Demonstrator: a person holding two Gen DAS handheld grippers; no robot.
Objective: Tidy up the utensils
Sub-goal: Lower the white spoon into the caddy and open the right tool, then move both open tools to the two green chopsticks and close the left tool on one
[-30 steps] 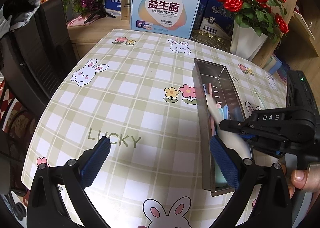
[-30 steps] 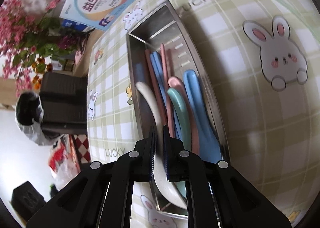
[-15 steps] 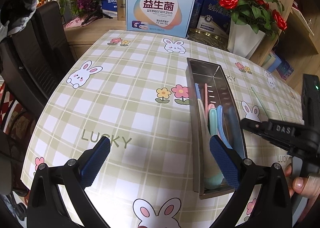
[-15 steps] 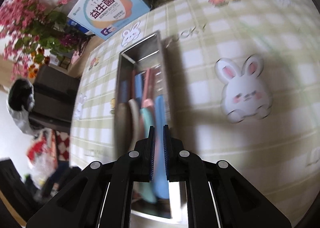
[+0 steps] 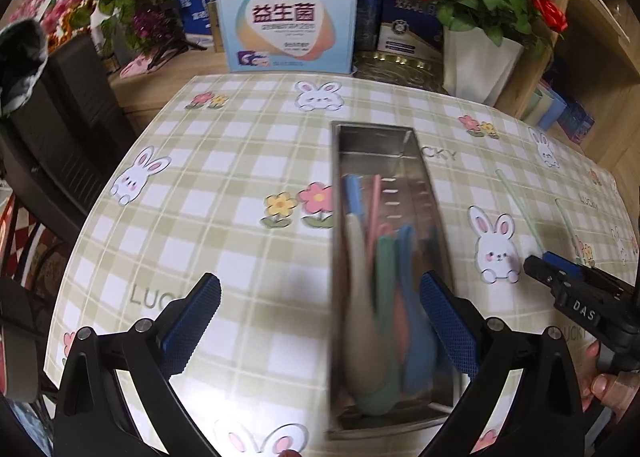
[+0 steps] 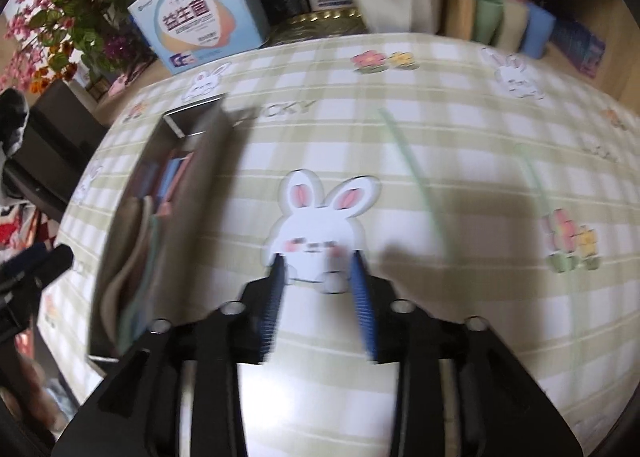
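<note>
A long steel tray (image 5: 434,193) lies on the checked tablecloth and holds several coloured spoons and chopsticks, among them a cream spoon (image 5: 360,297). It also shows in the right wrist view (image 6: 200,161). Two pale green chopsticks (image 5: 520,205) (image 6: 412,173) lie loose on the cloth to the tray's right. My left gripper (image 5: 320,321) is open and empty, its right finger over the tray's near end. My right gripper (image 6: 318,297) is open and empty, above a bunny print, right of the tray. It also shows in the left wrist view (image 5: 560,277).
A white and blue box (image 5: 288,17), dark boxes and a white pot of red roses (image 5: 480,57) stand along the table's back edge. A black chair (image 5: 60,129) stands at the left. Folded cloths (image 6: 516,25) lie at the back right.
My right gripper let go of the cream spoon into the tray, moved right away from the tray and opened. My left gripper stayed open and shifted slightly.
</note>
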